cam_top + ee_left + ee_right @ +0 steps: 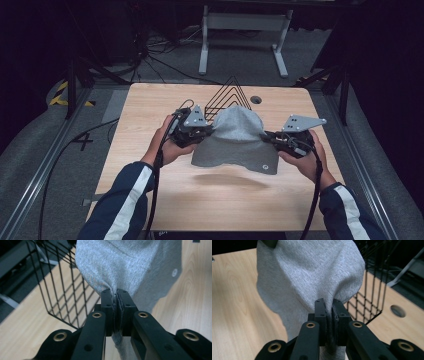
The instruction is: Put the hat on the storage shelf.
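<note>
In the high view the person's forearms, in dark blue sleeves (127, 200) with a white stripe, are cut off by the bottom edge, and the jaw tips of both claws are buried in cloth, so the grip itself reads better from the gripper views. In the left gripper view the left gripper (115, 293) has its black jaws pressed together on a bunched edge of a grey cloth (130, 265), a strip of which hangs out below between the jaw arms. In the right gripper view the right gripper (327, 303) is likewise pinching a gathered fold of the cloth, its far edge cut off by the top of the frame. From above, the cloth (235, 140) hangs between the left gripper (192, 127) and the right gripper (290, 140), lifted off the table (150, 110) with its shadow on the wood underneath. It is a soft, fine-knit fabric, humped at the top and flaring below, with a small round white mark near its lower right corner. The table is pale wood grain with a round hole (256, 99) near its far edge. Just behind the cloth stands a black wire rack (227, 95), partly hidden by it.
</note>
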Motion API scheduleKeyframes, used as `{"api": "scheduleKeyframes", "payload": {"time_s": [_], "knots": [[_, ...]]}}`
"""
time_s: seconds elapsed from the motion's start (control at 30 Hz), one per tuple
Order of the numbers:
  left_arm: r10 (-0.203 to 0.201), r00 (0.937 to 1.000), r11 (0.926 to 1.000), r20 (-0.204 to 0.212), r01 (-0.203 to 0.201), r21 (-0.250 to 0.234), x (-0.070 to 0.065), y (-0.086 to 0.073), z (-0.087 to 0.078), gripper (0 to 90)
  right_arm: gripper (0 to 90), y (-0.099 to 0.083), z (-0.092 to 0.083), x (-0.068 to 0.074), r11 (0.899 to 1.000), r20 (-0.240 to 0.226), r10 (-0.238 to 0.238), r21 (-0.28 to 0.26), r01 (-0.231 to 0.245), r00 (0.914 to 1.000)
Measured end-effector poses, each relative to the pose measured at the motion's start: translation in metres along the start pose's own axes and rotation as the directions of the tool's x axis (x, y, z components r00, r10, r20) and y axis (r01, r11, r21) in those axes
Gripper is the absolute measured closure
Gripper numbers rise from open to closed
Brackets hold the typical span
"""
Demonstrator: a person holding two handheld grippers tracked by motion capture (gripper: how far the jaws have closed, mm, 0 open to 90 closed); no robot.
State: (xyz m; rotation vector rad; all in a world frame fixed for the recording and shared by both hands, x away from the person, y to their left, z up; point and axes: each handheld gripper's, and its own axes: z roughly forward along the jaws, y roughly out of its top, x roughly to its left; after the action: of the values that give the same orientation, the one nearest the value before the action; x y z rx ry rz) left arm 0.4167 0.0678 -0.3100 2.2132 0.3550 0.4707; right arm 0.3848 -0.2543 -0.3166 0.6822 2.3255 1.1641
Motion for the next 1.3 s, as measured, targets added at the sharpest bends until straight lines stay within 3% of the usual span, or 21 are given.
{"api": "scheduleKeyframes", "payload": {"time_s": [0.23, 0.43, 0.67, 1.1, 1.3], "knots": [[0.023, 0.9988, 0.9989, -0.043, -0.025, -0.04, 0.017, 0.032, -0.017, 84.8, 84.5, 0.031, -0.014, -0.015, 0.999, 0.034, -0.007, -0.052, 0.009, 0.9994], [0.007, 0.9972, 0.9968, -0.075, -0.013, -0.079, 0.034, 0.055, -0.031, 84.9, 84.6, 0.063, -0.024, -0.027, 0.995, 0.076, -0.03, -0.088, 0.037, 0.9966], [0.005, 0.9946, 0.9946, -0.104, -0.015, -0.102, 0.051, 0.076, -0.037, 84.9, 84.7, 0.092, -0.033, -0.045, 0.99, 0.107, -0.014, -0.138, 0.029, 0.9942], [-0.032, 0.9877, 0.9926, -0.153, 0.014, -0.121, 0.079, 0.099, -0.039, 84.9, 84.8, 0.127, -0.027, -0.071, 0.987, 0.163, -0.022, -0.156, 0.048, 0.9864], [-0.026, 0.9841, 0.9927, -0.176, 0.005, -0.12, 0.09, 0.107, -0.038, 84.9, 84.8, 0.135, -0.02, -0.08, 0.987, 0.176, -0.013, -0.156, 0.041, 0.9843]]}}
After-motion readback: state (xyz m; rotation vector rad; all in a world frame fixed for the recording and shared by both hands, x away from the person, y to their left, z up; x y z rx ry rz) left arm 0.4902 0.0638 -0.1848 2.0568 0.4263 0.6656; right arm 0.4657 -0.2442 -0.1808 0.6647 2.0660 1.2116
